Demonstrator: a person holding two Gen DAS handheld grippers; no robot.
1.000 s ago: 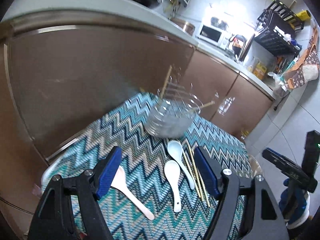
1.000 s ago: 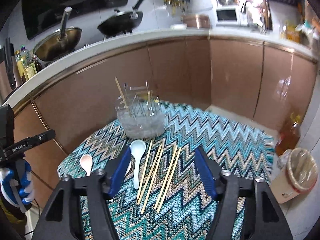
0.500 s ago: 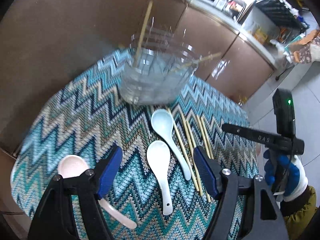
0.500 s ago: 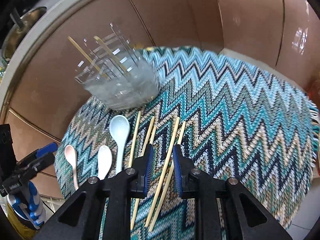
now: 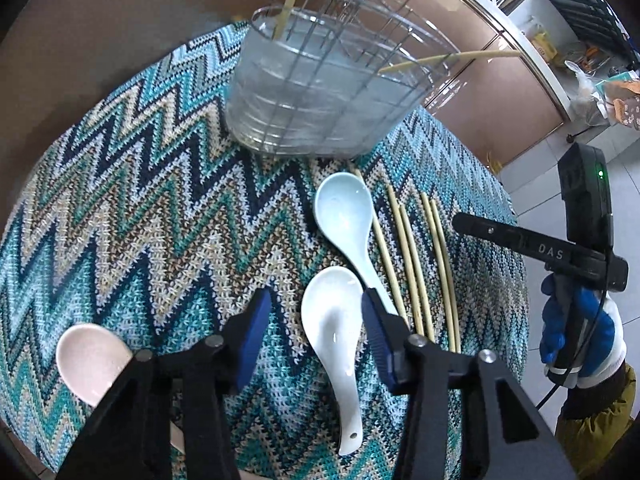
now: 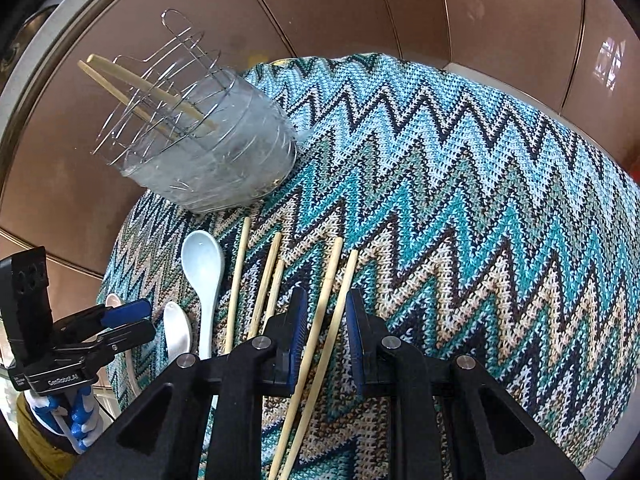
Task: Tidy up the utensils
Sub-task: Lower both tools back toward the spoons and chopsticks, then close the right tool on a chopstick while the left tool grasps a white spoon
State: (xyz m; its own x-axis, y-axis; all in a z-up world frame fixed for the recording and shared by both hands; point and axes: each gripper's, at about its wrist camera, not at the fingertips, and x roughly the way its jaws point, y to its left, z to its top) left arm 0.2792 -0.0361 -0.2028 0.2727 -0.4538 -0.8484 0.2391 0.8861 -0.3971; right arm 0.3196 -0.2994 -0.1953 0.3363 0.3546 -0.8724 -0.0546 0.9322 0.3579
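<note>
A clear utensil holder with a wire frame (image 5: pixel 320 92) (image 6: pixel 216 160) stands on the zigzag mat and holds two chopsticks. My left gripper (image 5: pixel 316 328) is open, low over a white spoon (image 5: pixel 334 336), its fingers on either side of the bowl. A pale blue spoon (image 5: pixel 344 216) (image 6: pixel 204 264) and a pink spoon (image 5: pixel 90 360) lie beside it. Several bamboo chopsticks (image 5: pixel 412 264) lie in a row. My right gripper (image 6: pixel 326 334) is open, its fingers on either side of the right pair of chopsticks (image 6: pixel 328 320), apart from them.
The round table is covered by a blue zigzag knit mat (image 6: pixel 460 200) (image 5: pixel 140 208). Brown cabinet fronts (image 6: pixel 360 8) curve close behind the table. The right gripper's body (image 5: pixel 560 252) shows at the table's right edge in the left wrist view.
Both grippers have come down closer to the mat. The left gripper's fingers have narrowed around the white spoon. The right gripper has narrowed from wide open around the chopstick pair.
</note>
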